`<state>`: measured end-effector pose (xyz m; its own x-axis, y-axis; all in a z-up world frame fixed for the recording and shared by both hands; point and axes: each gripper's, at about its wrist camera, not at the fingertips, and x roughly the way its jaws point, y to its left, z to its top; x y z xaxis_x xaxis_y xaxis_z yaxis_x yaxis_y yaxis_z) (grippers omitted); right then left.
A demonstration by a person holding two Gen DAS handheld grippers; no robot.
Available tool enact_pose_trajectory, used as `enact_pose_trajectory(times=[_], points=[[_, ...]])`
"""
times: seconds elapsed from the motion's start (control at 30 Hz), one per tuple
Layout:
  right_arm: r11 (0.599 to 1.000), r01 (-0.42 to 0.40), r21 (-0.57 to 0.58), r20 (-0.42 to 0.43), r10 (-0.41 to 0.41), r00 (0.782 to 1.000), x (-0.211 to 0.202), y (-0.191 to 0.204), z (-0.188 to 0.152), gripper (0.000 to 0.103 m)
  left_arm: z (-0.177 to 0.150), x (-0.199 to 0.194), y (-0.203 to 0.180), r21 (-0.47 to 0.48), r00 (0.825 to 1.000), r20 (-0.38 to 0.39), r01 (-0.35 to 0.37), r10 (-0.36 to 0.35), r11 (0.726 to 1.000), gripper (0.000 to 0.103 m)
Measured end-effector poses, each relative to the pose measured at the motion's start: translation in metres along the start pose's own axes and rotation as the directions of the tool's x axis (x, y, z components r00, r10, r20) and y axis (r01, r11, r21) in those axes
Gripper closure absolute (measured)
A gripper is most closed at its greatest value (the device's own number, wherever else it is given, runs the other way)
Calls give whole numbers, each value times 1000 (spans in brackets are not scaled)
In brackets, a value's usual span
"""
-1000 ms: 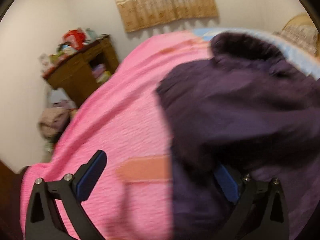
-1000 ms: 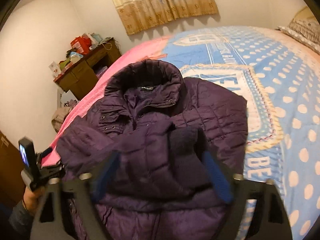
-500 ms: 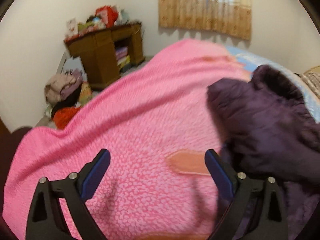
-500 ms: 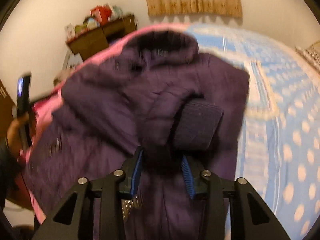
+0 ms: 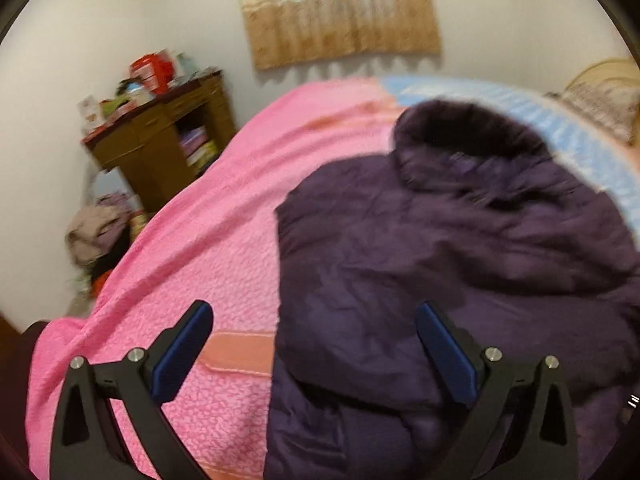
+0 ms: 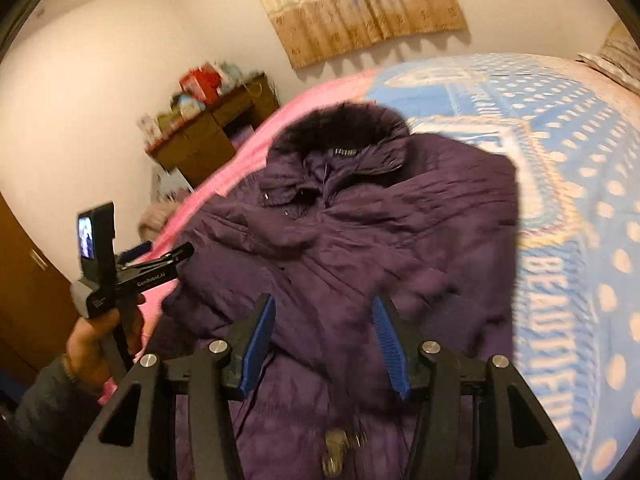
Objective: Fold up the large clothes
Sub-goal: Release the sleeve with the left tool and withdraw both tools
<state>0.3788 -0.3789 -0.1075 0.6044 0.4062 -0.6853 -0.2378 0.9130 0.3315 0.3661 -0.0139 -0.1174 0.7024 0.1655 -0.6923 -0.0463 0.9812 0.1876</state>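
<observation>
A dark purple padded jacket [image 6: 360,220] with a furry collar [image 6: 344,124] lies face up on the bed, sleeves folded in over its front. My right gripper [image 6: 324,300] hovers over the jacket's middle. Its jaws are half apart and opening, with jacket fabric showing between the pads, which do not press on it. My left gripper [image 5: 312,312] is wide and opening, straddling the left edge of the jacket [image 5: 460,248] with nothing gripped. The right wrist view shows the left gripper [image 6: 166,250] in a person's hand [image 6: 96,332] beside the jacket.
The bed has a pink blanket [image 5: 200,248] on the left and a blue dotted cover [image 6: 580,200] on the right. A cluttered brown cabinet [image 5: 160,152] and a heap of clothes [image 5: 100,232] stand by the far wall, below a curtain [image 5: 340,12].
The right jaws narrowed at the sleeve, then widened; the knit cuff in front of them is gone from view. The left gripper swung out over the pink blanket and back to the jacket's edge.
</observation>
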Motion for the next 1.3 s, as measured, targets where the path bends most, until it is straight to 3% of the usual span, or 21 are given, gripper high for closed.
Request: enact_pose_trajectory(times=[0.03, 0.13, 0.27, 0.33, 0.43, 0.6, 0.7, 0.77, 0.83, 0.93, 1.0, 1.1, 1.17, 1.3], points=[[999, 33, 2, -7, -33, 999, 10, 0, 2, 51, -2, 9, 2, -8, 999, -34, -6, 6, 1000, 0], [995, 93, 29, -42, -92, 995, 37, -14, 4, 51, -11, 35, 22, -104, 990, -111, 71, -83, 992, 0], [993, 116, -19, -50, -116, 992, 54, -21, -2, 51, -27, 52, 48, -240, 963, -107, 216, -247, 946, 0], [990, 132, -50, -39, -134, 990, 59, -20, -5, 51, -29, 54, 51, -269, 958, -98, 236, -270, 934, 0], [983, 164, -78, -24, -166, 986, 70, -16, -6, 51, -28, 50, 44, -238, 966, -88, 217, -243, 947, 0], [969, 216, -124, -30, -221, 975, 71, -7, -10, 51, -28, 45, 47, -251, 967, -82, 215, -242, 944, 0], [957, 246, -150, -35, -254, 967, 73, -2, -9, 51, -16, 18, 45, -216, 993, -10, 116, -121, 969, 0], [943, 281, -177, -39, -292, 956, 69, 6, -5, 51, -8, -4, 42, -218, 989, 51, 144, -136, 965, 0], [935, 318, -157, 6, -321, 947, 55, 16, -1, 51, 0, -15, 34, -192, 987, 76, 156, -144, 969, 0], [926, 346, -149, 103, -334, 937, 35, 39, 5, 45, 12, -16, 10, -97, 990, 100, 113, -103, 989, 0], [918, 343, -199, 104, -328, 939, 41, 55, 9, 35, 17, -3, -3, -44, 995, 72, 73, -70, 996, 0], [905, 350, -240, 68, -344, 936, 63, 61, 10, 35, 17, 32, -12, -1, 1000, -7, -10, 10, 1000, 0], [910, 332, -247, 25, -337, 941, 80, 56, 7, 35, 12, 53, -8, -10, 998, -69, -6, 5, 1000, 0], [918, 314, -242, 16, -319, 947, 93, 48, -3, 34, 3, 64, -3, -39, 997, -76, 30, -33, 999, 0]])
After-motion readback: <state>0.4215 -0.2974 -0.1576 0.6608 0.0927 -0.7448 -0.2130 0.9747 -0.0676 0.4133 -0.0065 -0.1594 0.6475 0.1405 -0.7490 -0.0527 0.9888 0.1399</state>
